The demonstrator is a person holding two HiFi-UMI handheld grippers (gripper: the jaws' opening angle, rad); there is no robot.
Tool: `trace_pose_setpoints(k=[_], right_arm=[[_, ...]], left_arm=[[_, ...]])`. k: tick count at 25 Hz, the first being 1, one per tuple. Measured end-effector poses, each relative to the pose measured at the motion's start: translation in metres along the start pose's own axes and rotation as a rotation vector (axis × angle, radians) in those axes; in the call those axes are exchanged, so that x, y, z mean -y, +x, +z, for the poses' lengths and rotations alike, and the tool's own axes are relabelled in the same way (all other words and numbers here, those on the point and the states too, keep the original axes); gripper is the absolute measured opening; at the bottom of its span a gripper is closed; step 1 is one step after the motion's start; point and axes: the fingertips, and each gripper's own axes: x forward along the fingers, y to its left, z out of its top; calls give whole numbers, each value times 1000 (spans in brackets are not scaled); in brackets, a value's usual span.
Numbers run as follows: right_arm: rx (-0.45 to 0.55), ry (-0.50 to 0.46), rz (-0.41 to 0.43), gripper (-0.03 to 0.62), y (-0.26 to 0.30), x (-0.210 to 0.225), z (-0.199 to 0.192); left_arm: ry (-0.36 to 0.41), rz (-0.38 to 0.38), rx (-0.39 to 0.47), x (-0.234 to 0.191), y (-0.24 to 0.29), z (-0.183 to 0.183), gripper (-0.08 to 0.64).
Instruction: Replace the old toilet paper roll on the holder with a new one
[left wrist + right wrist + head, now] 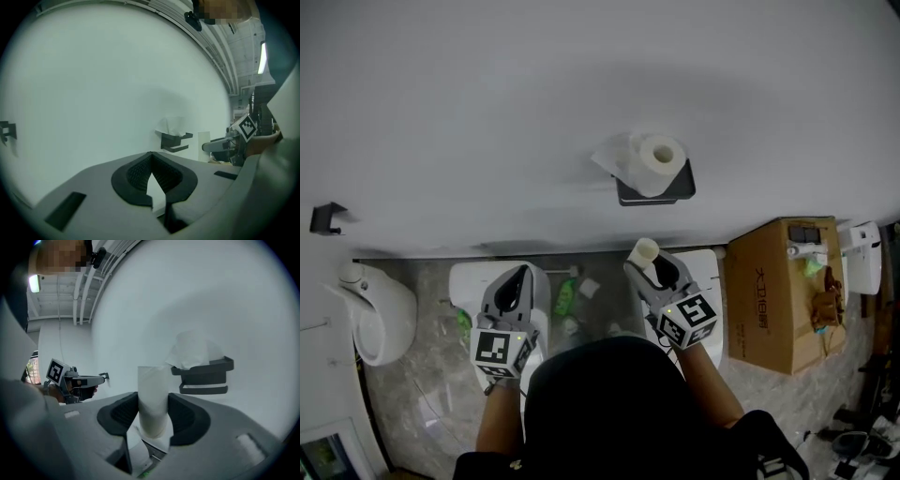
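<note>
From above, we see a roll (657, 159) on the wall holder (670, 194). Left gripper view: our left gripper (151, 161) is pressed together, empty. Right gripper view: our right gripper (153, 405) pinches a paper tube (152, 380) near its lower end. We think it is light and hollow and squashes easily, so hold softly.

Matt black holder (661, 192); soft, crinkled white paper roll (659, 159); smooth pale tube (644, 251); brown matt cardboard box (773, 295); glossy marbled stone-look floor (403, 375); smooth matt wall (487, 112).
</note>
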Motion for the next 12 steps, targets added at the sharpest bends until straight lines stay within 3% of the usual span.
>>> trace_pose_setpoints(k=[5,12], right_arm=[[-17,-23,76,190,20,-15,4],[-33,-48,144,190,42,-28,7]], left_arm=[[18,58,-20,-10,-16,-13,14],[-26,104,-20,-21,-28,-19,14]])
